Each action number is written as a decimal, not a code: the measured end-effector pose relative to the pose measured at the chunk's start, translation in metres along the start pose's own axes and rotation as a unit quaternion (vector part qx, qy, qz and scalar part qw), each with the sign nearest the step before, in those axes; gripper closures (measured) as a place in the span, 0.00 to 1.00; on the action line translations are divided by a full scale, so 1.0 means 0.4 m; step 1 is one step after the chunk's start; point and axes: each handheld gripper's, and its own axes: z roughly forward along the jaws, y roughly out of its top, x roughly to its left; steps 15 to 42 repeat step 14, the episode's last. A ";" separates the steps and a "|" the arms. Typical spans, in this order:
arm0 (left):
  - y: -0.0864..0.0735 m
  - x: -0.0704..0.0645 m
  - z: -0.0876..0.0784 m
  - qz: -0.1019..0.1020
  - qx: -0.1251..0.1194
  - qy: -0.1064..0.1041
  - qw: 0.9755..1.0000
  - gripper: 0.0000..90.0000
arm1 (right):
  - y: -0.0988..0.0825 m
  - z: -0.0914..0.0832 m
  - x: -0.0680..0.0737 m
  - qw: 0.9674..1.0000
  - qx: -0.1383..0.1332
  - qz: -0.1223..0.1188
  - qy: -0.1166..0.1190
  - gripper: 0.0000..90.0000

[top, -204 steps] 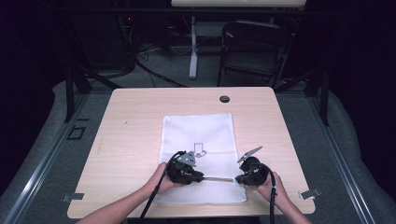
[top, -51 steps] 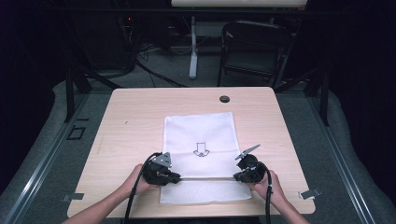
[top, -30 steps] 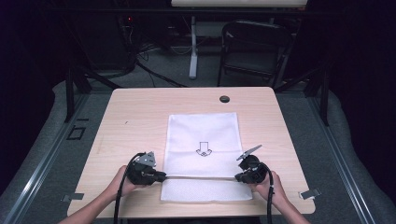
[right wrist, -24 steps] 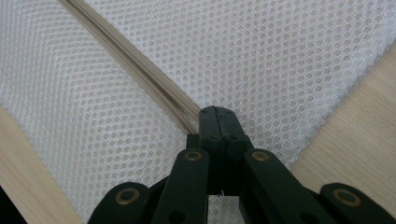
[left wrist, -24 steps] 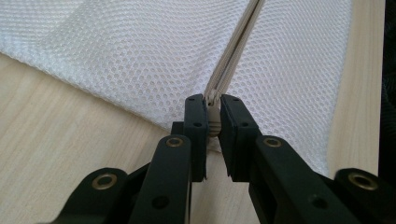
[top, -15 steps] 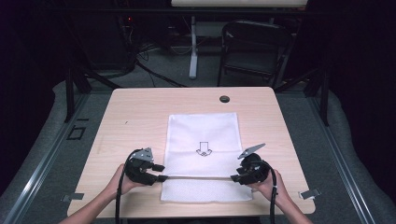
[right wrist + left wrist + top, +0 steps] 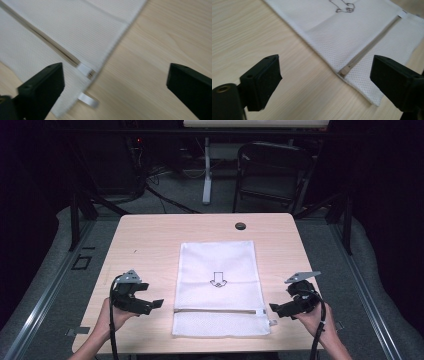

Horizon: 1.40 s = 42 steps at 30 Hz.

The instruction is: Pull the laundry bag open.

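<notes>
**A:** Where do you stand with the bag (image 7: pixel 218 287)?

**B:** It lies flat on the table (image 7: pixel 150 240), between my two grippers, arrow print up, the zipper (image 7: pixel 215 310) running across its near part. My left gripper (image 7: pixel 156 305) hangs off the bag's left edge, my right gripper (image 7: pixel 276 309) off its right edge. Neither touches the mesh.

**A:** And the jaws?

**B:** Both pairs have just been opening and now stand wide, with nothing between them. In the left gripper view I see the slider (image 7: pixel 344 70) at the bag's left end, near me but free. In the right gripper view the zipper's white end tab (image 7: pixel 83 68) and a loose white ribbon (image 7: pixel 87 99) sit just below my jaws, also free.

**A:** So which step is this?

**B:** I judge it the letting-go after the zipper run: the slider sits at the left end, and I'm clear of the bag on both sides. Whether the zipper is now open or shut I can't tell from here.

**A:** Next move?

**B:** Probably coming back to the bag, one pair on each side. That calls for pinching thin mesh without dragging the whole bag across the table.
</notes>
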 end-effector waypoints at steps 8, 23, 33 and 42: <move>-0.041 0.053 -0.040 -0.053 -0.023 0.061 0.996 0.05 | -0.076 0.002 -0.079 0.998 0.014 0.045 -0.028 0.00; -0.069 0.094 -0.011 -0.075 -0.009 0.078 0.994 0.00 | -0.088 0.036 -0.082 0.998 0.034 0.035 -0.039 0.00; -0.069 0.094 -0.011 -0.075 -0.009 0.078 0.994 0.00 | -0.088 0.036 -0.082 0.998 0.034 0.035 -0.039 0.00; -0.069 0.094 -0.011 -0.075 -0.009 0.078 0.994 0.00 | -0.088 0.036 -0.082 0.998 0.034 0.035 -0.039 0.00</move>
